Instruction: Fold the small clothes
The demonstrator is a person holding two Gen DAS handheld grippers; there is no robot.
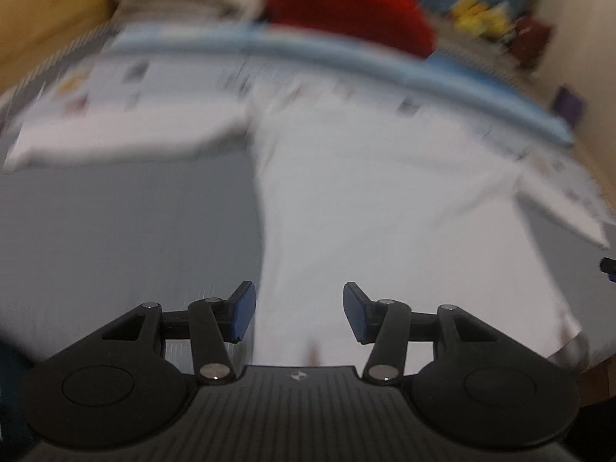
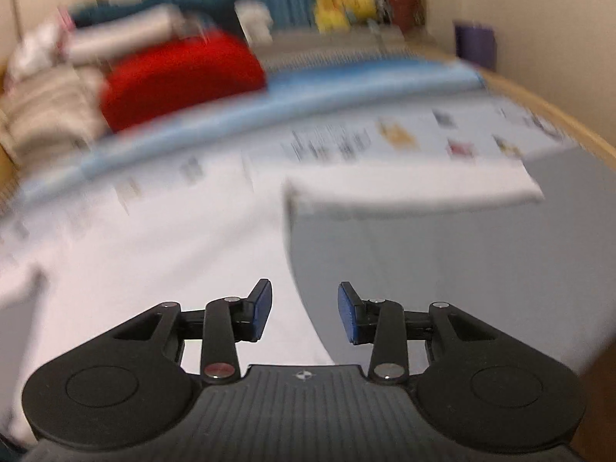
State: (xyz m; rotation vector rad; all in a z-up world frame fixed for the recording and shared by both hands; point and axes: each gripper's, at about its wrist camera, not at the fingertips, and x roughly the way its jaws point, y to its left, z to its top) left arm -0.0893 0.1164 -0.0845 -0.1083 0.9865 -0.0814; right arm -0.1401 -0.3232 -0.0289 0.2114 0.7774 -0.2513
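A white garment [image 1: 369, 200] lies spread flat on the grey table top [image 1: 127, 231], running lengthwise away from both grippers toward the far blue band [image 1: 346, 57], with a sleeve sticking out sideways at the far end on each side. The body of the cloth sits directly ahead of and under the left gripper [image 1: 299, 313], so that hand looks the nearer one; for the right gripper [image 2: 305, 315] the cloth's long edge passes just beneath its fingers, the cloth spreading to its left and bare grey surface to its right. Both views are blurred. Each gripper's blue pads stand apart with nothing between them, neither holding nor visibly touching the fabric
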